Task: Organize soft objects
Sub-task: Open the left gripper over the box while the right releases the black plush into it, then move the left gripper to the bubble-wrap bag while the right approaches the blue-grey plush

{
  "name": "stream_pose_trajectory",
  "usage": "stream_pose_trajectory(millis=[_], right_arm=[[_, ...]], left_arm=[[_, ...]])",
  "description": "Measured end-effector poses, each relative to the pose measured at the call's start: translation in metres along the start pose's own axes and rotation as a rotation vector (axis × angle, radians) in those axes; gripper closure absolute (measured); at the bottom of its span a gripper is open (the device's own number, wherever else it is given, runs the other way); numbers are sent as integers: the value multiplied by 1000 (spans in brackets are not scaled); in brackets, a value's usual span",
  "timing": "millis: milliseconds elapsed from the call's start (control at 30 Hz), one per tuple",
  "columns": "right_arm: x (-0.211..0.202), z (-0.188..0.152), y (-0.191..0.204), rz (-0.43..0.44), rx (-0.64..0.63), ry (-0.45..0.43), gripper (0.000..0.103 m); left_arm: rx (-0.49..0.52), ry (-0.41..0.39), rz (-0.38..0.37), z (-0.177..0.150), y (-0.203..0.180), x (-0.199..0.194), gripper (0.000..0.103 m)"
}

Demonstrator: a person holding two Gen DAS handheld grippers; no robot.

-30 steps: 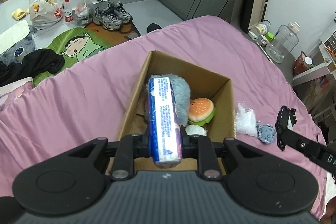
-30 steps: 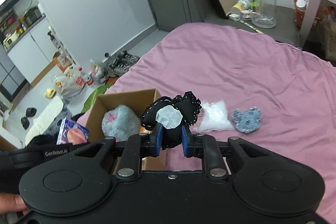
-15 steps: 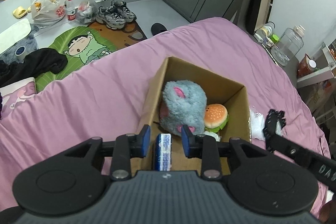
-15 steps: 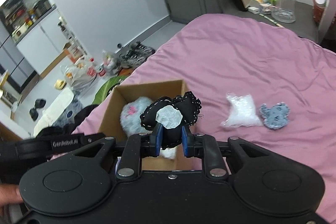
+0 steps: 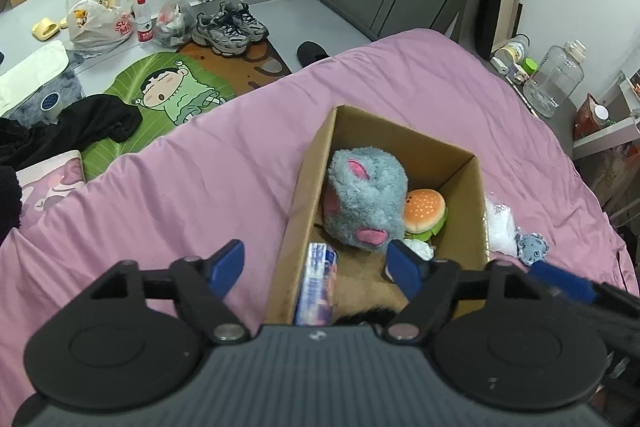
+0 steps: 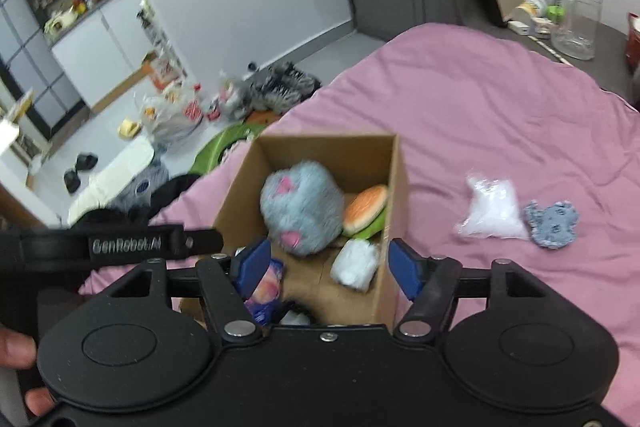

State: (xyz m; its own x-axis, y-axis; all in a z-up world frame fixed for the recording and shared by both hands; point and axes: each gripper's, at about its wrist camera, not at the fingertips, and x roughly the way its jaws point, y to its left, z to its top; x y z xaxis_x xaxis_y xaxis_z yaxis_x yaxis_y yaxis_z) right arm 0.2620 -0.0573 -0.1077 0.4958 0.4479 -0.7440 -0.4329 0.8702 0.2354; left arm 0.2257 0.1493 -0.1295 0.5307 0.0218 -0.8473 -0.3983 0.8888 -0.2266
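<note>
A cardboard box (image 5: 460, 163) (image 6: 396, 187) sits on the pink bed. Inside lie a grey plush mouse (image 5: 366, 195) (image 6: 302, 205), a burger plush (image 5: 424, 211) (image 6: 366, 209), a white fluffy item (image 6: 356, 263) and a blue tissue pack (image 5: 318, 283) (image 6: 264, 287). A dark plush edge (image 5: 368, 315) shows at the box's near end. My left gripper (image 5: 316, 263) is open and empty above the box's near left wall. My right gripper (image 6: 330, 263) is open and empty above the box's near end. A clear plastic bag (image 6: 492, 211) (image 5: 500, 227) and a small blue-grey plush (image 6: 554, 219) (image 5: 530, 247) lie on the bed right of the box.
The pink bed (image 5: 180, 187) ends at the left, above a green cartoon mat (image 5: 160, 95), black clothes (image 5: 72, 123), shoes (image 5: 228, 27) and bags on the floor. A bedside shelf with a clear jug (image 5: 556, 79) (image 6: 578, 15) stands at the far right.
My left gripper opened and let the tissue pack drop into the box. My right gripper opened and let go of the black plush, which fell into the box's near end.
</note>
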Motion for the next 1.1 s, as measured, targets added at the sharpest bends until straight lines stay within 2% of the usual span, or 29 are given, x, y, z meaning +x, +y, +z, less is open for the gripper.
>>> stream_pose_trajectory(millis=[233, 533, 767, 867, 933, 1100], right_arm=[[-17, 6, -35, -75, 85, -47, 38], [-43, 6, -85, -122, 135, -84, 38], [-61, 7, -132, -128, 256, -125, 38], [-65, 6, -151, -121, 311, -141, 38], [-64, 4, -163, -112, 350, -141, 38], [-54, -3, -191, -97, 437, -121, 38]], left_arm=[[40, -6, -8, -3, -15, -10, 15], [116, -76, -14, 0, -57, -25, 4], [164, -88, -22, -1, -98, -27, 4], [196, -89, 13, -4, -117, -24, 4], [211, -93, 35, -4, -126, -20, 4], [231, -88, 19, -5, -147, -11, 4]])
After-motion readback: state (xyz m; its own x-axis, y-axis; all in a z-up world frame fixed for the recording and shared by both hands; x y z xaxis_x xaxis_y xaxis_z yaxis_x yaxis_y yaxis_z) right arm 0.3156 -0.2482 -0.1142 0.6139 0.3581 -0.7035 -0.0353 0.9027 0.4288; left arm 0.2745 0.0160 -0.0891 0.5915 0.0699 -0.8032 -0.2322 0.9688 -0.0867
